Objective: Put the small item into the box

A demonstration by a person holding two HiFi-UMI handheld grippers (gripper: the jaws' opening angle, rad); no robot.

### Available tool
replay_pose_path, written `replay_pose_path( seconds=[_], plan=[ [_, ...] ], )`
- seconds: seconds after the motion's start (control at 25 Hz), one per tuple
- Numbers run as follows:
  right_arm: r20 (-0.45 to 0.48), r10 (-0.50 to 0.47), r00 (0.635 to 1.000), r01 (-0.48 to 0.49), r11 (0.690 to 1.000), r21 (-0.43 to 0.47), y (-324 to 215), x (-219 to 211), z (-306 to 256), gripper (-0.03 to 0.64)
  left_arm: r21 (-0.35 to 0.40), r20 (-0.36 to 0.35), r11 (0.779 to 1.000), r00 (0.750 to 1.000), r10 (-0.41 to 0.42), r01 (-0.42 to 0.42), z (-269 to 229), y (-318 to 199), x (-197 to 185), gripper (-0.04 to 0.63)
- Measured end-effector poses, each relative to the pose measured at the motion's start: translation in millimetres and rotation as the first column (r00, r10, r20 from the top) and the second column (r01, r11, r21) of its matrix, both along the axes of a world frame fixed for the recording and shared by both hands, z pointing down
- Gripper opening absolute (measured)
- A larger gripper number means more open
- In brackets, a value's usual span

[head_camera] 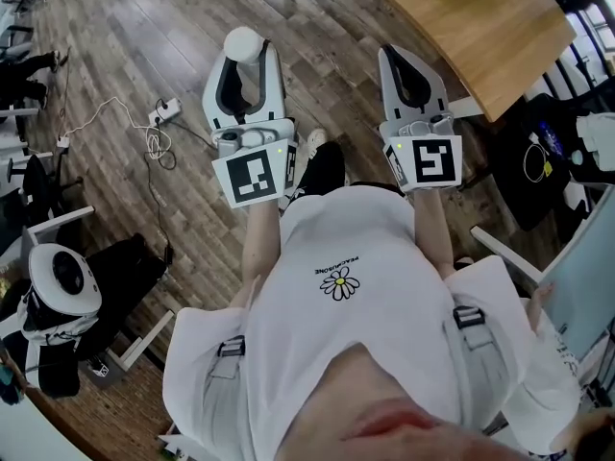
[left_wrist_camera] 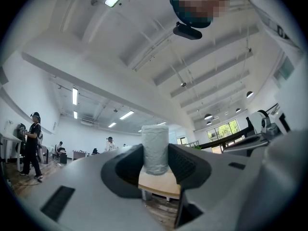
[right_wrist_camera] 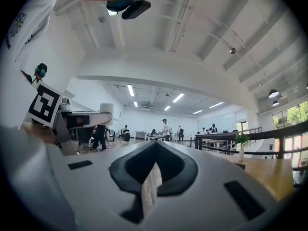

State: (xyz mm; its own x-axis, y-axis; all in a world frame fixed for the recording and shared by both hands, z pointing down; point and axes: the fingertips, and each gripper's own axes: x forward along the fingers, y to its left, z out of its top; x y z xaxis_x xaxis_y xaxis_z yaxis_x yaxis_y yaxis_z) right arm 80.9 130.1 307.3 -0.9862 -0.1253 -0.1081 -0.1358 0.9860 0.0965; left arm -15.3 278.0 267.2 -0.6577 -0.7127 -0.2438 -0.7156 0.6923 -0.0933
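The small item is a white cylinder (head_camera: 244, 44) that stands upright between the jaws of my left gripper (head_camera: 246, 70), which is shut on it and held in front of the person's chest. In the left gripper view the cylinder (left_wrist_camera: 155, 149) fills the gap between the dark pads (left_wrist_camera: 185, 163), with the gripper (left_wrist_camera: 155, 165) tilted up toward the ceiling. My right gripper (head_camera: 413, 77) is beside it to the right, its jaws shut with nothing between them (right_wrist_camera: 153, 153). From the right gripper view the left gripper (right_wrist_camera: 82, 117) and the cylinder (right_wrist_camera: 107, 108) show at the left. No box is in view.
A wooden table (head_camera: 480, 17) stands ahead on the right. Cables and a power strip (head_camera: 159, 118) lie on the plank floor at the left. A white round device (head_camera: 62, 277) sits low left, a black bag (head_camera: 538, 161) at the right. People stand far off in the hall.
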Motion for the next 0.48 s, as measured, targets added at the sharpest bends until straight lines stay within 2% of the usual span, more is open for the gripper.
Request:
replay_pose_path(
  seconds=[0.16, 0.32, 0.48],
  plan=[
    [-0.002, 0.01, 1.0, -0.01, 1.0, 0.021, -2, -7, 6, 0.006, 0.025, 0.011, 0.999, 1.0, 0.029, -0.03, 4, -9, -12, 0.172],
    [0.004, 0.061, 0.998, -0.061, 0.998, 0.032, -24, -23, 13, 0.006, 0.051, 0.039, 0.996, 0.996, 0.076, -0.078, 5, -34, -35, 0.172],
    [-0.041, 0.078, 0.996, -0.076, 0.996, 0.047, -45, -44, 23, 0.006, 0.061, 0.029, 0.99, 0.991, 0.129, -0.131, 12, -72, -66, 0.172]
  ],
)
